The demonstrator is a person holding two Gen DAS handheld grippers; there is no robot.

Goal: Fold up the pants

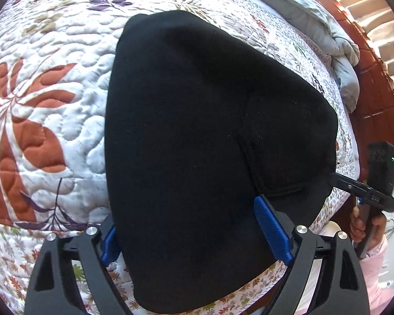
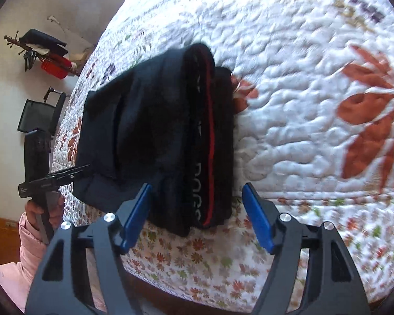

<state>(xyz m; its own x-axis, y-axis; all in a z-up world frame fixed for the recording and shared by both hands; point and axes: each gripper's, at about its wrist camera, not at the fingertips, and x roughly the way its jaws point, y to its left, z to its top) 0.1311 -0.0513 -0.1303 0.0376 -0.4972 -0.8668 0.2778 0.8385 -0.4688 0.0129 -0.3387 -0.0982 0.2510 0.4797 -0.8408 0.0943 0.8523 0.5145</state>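
Both tongs, left tongs [image 1: 197,236] and right tongs [image 2: 197,218], stand released around the folded black pants [image 1: 210,131] on the quilted bed [image 1: 52,92]. Folding looks nearly finished; next, probably tidy the edges.

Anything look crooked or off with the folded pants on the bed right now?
Mostly tidy. The pants lie folded on the quilt, but the layers are not flush: the red-striped waistband shows along one edge, and the near end hangs slightly over the bed edge.
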